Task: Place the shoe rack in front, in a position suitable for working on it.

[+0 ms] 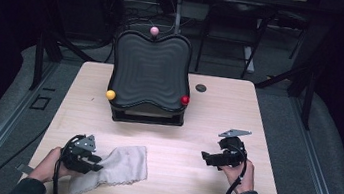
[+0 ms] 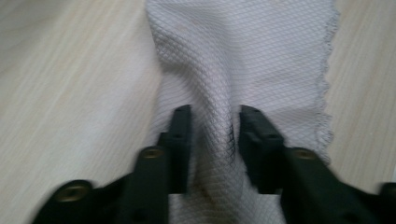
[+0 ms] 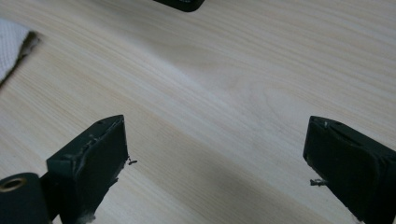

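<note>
Cloth (image 2: 243, 60) ridge sits between the left tool (image 2: 212, 116), seemingly unclamped; it may snag and drag. Right tool (image 3: 215, 154) gapes empty.

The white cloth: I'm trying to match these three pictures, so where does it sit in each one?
High view: the white cloth lies at the near left of the table, against the left claw.
Left gripper view: it fills the upper middle, a raised fold standing between the parted jaws.
Right gripper view: only a corner at the left edge.
Shared landmark: the pale wood grain of the table.
</note>
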Demonstrator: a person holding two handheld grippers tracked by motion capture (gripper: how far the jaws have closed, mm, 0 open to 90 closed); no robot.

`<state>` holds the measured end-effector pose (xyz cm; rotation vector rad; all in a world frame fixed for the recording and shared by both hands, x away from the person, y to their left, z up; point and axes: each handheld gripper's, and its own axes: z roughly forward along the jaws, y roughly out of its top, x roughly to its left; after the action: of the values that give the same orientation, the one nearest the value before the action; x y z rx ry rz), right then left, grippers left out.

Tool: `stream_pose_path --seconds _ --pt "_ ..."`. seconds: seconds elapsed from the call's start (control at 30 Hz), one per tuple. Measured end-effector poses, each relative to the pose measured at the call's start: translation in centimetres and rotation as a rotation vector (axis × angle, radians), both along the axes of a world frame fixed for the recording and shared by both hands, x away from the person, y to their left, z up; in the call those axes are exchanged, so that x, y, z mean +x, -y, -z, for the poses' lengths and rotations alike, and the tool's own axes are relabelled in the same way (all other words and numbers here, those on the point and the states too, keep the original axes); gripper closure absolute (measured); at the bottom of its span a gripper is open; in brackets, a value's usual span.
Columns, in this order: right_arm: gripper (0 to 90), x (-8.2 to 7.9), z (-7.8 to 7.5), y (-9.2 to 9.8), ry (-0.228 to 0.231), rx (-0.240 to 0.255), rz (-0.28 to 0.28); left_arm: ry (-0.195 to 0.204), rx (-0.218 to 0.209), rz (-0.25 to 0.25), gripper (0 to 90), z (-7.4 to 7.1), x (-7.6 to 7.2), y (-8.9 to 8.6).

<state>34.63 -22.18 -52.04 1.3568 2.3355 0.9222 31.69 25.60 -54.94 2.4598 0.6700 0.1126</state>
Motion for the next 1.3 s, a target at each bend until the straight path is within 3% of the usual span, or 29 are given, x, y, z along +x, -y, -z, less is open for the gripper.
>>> stream_pose_path --seconds 0.03,0.07,0.1,0.13,0.17,0.2,0.27,0.33,0.43,0.53,0.6,0.63,0.7,0.73,0.87,1.0,1.03,1.07,1.13,1.3 --pt "5.5 0.1 -0.3 -0.3 0.007 0.0 0.0 0.014 -0.007 -0.031 37.3 -0.4 0.1 -0.3" --pt "5.5 0.1 -0.3 -0.3 0.007 0.0 0.0 0.028 -0.033 -0.056 37.3 -0.8 0.2 -0.7" --pt "5.2 0.2 -0.7 -0.7 0.027 -0.002 -0.006 0.047 -0.051 -0.092 27.5 -1.3 0.3 -1.1" --pt "5.2 0.2 -0.7 -0.7 0.027 -0.002 -0.006 0.053 -0.069 -0.11 27.5 -1.6 0.4 -1.3" --pt "4.6 0.5 -1.2 -1.0 0.034 0.001 -0.013 0.084 -0.089 -0.171 22.4 -2.2 0.7 -1.7" --pt "4.6 0.5 -1.2 -1.0 0.034 0.001 -0.013 0.084 -0.089 -0.171 19.1 -2.2 0.7 -1.7" --pt "3.8 1.0 -1.6 -1.3 0.044 0.009 -0.013 0.101 -0.107 -0.219 18.3 -2.7 1.1 -1.8" --pt "0.4 1.7 -2.0 -1.7 0.055 0.013 -0.004 0.145 -0.123 -0.272 16.0 -3.6 1.7 -1.7" --pt "0.0 2.7 -2.1 -2.2 0.053 0.035 -0.033 0.18 -0.142 -0.312 14.0 -4.5 2.4 -1.4" --pt "0.0 3.2 -2.1 -2.6 0.049 0.038 -0.039 0.185 -0.142 -0.329 10.4 -4.9 3.0 -1.1" --pt "0.0 3.8 -2.2 -3.0 0.053 0.053 -0.06 0.192 -0.145 -0.349 6.9 -5.2 3.8 -0.9" --pt "0.0 4.5 -2.4 -3.6 0.055 0.051 -0.071 0.215 -0.142 -0.37 4.6 -5.9 4.6 -0.6" --pt "0.0 4.7 -2.5 -3.9 0.061 0.046 -0.063 0.222 -0.147 -0.38 3.0 -6.3 5.1 -0.4" --pt "0.0 5.3 -3.0 -4.6 0.082 0.048 -0.068 0.233 -0.151 -0.398 0.5 -7.1 6.0 -0.1" --pt "0.0 6.5 -4.2 -5.7 0.104 0.047 -0.072 0.26 -0.15 -0.423 0.4 -8.2 7.6 0.5" --pt "9.4 7.8 -5.7 -6.9 0.149 0.058 -0.081 0.264 -0.187 -0.461 1.5 -8.9 9.4 0.6" --pt "14.6 8.4 -6.2 -7.5 0.157 0.052 -0.082 0.277 -0.196 -0.474 7.8 -9.0 9.8 0.6" --pt "14.6 8.4 -6.2 -7.5 0.157 0.052 -0.082 0.292 -0.199 -0.487 7.8 -9.1 10.1 0.7" --pt "21.6 9.0 -6.6 -8.1 0.173 0.044 -0.073 0.294 -0.207 -0.504 18.3 -9.2 10.8 0.9" --pt "35.2 10.6 -6.7 -9.1 0.174 0.028 -0.049 0.306 -0.223 -0.541 33.2 -9.4 12.0 1.6"
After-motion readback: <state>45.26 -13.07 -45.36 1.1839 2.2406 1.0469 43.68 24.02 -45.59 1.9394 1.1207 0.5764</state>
